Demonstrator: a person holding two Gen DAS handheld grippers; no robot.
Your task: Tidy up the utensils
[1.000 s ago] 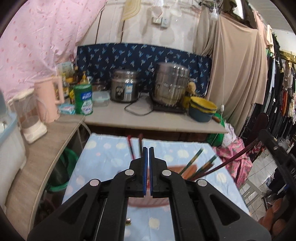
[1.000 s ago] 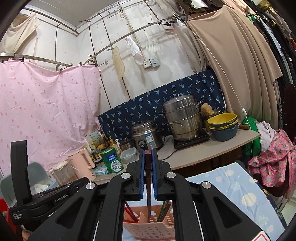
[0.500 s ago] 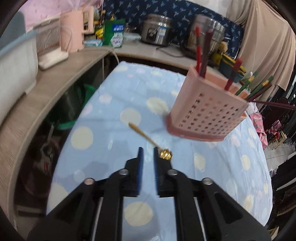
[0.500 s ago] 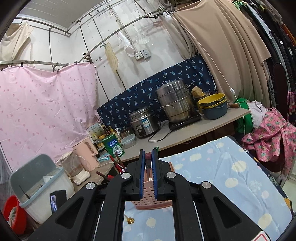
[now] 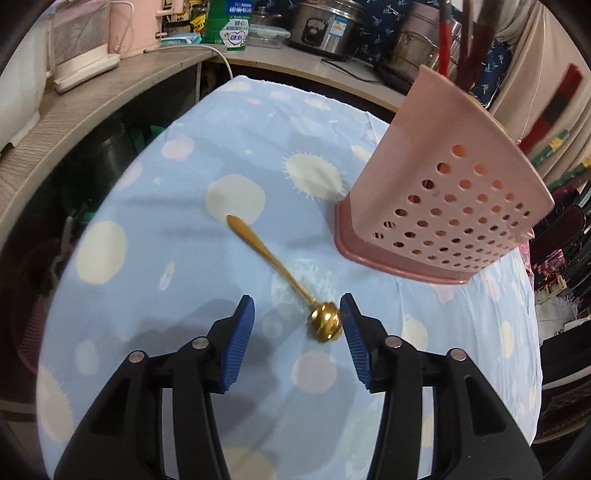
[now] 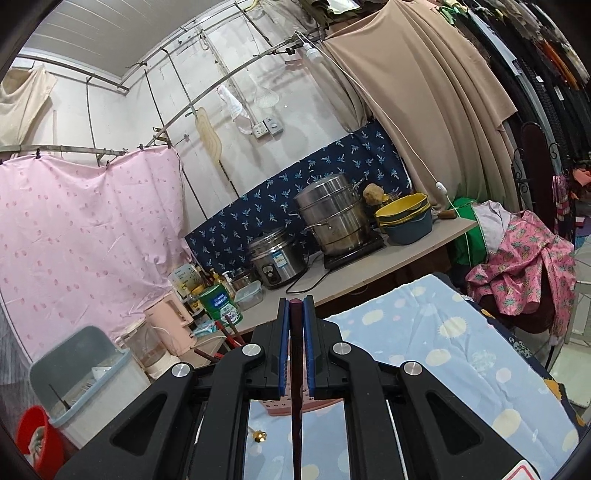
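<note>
A gold spoon lies on the blue dotted tablecloth, its bowl toward me. My left gripper is open low over the cloth, with the spoon's bowl just inside its right fingertip. A pink perforated utensil holder stands to the right with red and dark chopsticks in it. My right gripper is shut on a dark maroon chopstick, held high above the table. The holder and the spoon's bowl show partly beneath it.
A wooden counter runs along the left and back with a pink kettle, a green tin, a rice cooker, a steel steamer pot and stacked bowls. A grey-blue bin stands at the left. The table edge drops off on both sides.
My left gripper has tipped down, dropped toward the cloth and opened wide around the spoon's bowl. My right gripper has risen with the chopstick still in it.
</note>
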